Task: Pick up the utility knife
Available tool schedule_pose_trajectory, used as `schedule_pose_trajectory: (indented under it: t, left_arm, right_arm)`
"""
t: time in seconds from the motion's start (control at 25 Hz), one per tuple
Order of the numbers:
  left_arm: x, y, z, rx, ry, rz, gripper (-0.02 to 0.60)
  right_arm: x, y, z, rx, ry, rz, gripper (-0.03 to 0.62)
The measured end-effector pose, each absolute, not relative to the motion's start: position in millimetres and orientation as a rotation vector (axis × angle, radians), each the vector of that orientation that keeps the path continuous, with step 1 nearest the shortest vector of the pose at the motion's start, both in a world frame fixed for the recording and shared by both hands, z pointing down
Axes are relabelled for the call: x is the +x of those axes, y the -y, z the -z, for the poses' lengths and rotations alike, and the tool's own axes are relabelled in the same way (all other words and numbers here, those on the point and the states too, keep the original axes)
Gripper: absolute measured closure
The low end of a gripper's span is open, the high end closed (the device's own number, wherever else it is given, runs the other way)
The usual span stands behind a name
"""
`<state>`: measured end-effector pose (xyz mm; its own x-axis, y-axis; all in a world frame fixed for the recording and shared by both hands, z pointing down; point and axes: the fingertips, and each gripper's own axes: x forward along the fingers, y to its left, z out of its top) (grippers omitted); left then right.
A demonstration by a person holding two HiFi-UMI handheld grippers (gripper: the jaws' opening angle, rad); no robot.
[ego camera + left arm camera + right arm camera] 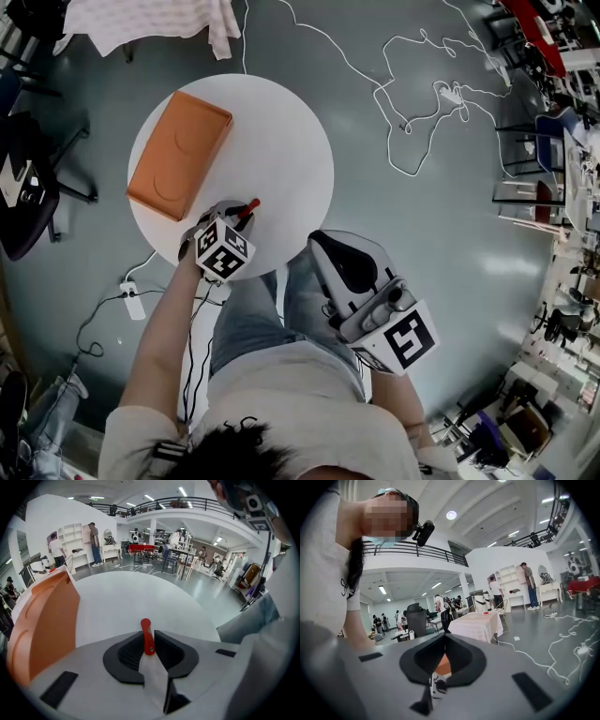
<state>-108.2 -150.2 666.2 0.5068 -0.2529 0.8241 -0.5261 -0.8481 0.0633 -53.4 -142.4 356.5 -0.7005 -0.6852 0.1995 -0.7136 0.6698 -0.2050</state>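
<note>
Two jaw pairs, both closed. Left gripper (150, 645) is clamped on the red utility knife (146, 626) over the white table (140, 595). Right gripper (443, 641) has its jaws together, empty.

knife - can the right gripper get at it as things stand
Probably not usefully: the knife is clamped in the left gripper, with only its red end poking out past the jaws. The right gripper is shut, off the table edge.

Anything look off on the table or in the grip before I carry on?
Nothing stands out. The utility knife is clamped in the left gripper, red end poking past the jaws; the orange box lies flat on the table.
</note>
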Motion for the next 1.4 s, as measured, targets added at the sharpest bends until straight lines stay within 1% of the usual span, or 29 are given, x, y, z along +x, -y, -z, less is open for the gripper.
schedule_pose_trajectory:
  t: [0.48,0.88,1.16,1.4]
  left_arm:
    - [-107,149,-666,2.432,0.76,-1.318,0.523]
    - [-100,162,-622,2.46,0.906,-1.104,0.525]
    - [-94,167,-556,2.476,1.129,-0.881,0.525]
    - [-104,153,-486,2.458,1.365,-0.644,0.525]
  right_arm:
    - [-55,139,-359,1.151,2.777,-0.408,0.585]
    - [-51,134,-346,1.118,2.811,-0.363,0.585]
    - [-45,121,-331,0.985,2.88,-0.315,0.585]
    - [-49,112,-318,0.823,2.95,-0.273,0.585]
